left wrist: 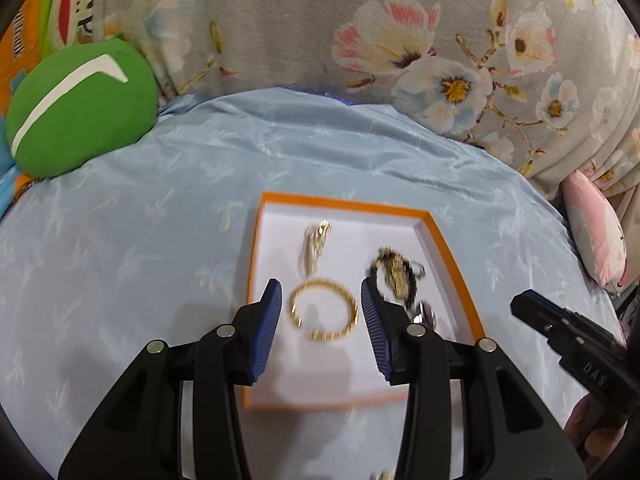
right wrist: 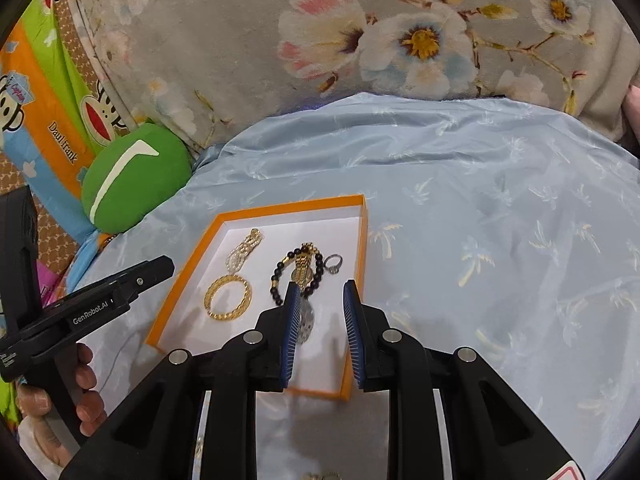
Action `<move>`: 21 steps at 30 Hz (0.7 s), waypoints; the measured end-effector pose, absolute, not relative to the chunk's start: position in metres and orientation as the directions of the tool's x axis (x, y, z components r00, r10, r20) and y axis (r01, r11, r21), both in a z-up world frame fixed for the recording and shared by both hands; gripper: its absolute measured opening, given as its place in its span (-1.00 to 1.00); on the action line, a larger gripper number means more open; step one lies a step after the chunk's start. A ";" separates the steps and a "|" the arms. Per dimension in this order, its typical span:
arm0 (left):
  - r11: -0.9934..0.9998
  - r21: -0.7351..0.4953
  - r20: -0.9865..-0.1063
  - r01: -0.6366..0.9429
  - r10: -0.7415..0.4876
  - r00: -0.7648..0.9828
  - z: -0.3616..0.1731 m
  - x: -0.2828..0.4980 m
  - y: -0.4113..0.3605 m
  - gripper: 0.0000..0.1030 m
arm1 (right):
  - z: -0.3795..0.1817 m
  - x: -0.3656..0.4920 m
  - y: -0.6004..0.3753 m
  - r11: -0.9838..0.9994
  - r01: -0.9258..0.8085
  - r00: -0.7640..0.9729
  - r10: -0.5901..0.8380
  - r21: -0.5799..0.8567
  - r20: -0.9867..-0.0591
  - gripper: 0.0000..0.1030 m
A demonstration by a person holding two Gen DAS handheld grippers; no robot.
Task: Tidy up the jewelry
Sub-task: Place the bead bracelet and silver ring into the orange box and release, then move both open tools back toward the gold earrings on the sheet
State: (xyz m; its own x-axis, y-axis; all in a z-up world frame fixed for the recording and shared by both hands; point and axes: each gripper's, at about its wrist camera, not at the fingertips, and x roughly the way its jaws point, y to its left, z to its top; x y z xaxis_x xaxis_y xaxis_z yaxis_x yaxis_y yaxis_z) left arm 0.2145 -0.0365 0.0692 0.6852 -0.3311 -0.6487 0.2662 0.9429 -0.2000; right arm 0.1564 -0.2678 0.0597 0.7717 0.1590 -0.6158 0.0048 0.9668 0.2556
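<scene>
Left gripper [left wrist: 322,312] hangs over the orange tray [left wrist: 452,248] on the light blue sheet [left wrist: 160,240], jaws spread wide and gripping nothing, the gold chain bracelet [left wrist: 323,309] lying flat on the white floor between the blue pads [left wrist: 269,328]. Right gripper [right wrist: 320,320] sits over the tray's near right corner, jaws released too, with the black bead bracelet [right wrist: 298,276], a gold watch [right wrist: 301,270] and a small ring [right wrist: 333,263] just ahead. Further back lies a pale gold piece [right wrist: 244,252], possibly a folded chain, though it's blurry.
</scene>
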 end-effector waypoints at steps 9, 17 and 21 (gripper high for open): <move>0.945 -0.162 -0.680 0.284 -0.315 0.662 0.045 0.116 -0.017 -0.23 | 0.036 0.059 -0.233 0.986 -0.014 0.740 0.121 0.164 -0.662 -0.58; 0.929 -0.181 -0.704 0.324 -0.352 0.617 0.022 0.050 -0.024 -0.23 | 0.009 -0.001 -0.218 0.978 0.003 0.699 0.146 0.207 -0.700 -0.58; 0.927 -0.176 -0.730 0.332 -0.349 0.588 0.009 0.038 -0.032 -0.22 | -0.003 -0.014 -0.219 0.975 0.018 0.679 0.151 0.222 -0.718 -0.58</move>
State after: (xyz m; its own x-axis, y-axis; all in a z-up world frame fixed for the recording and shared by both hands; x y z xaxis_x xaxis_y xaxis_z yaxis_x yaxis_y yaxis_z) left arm 0.0384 -0.0317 0.0090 0.5878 -0.3493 -0.7297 0.3320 0.9267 -0.1761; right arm -0.0140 -0.2187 -0.0029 0.6795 0.1512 -0.7180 0.0177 0.9749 0.2220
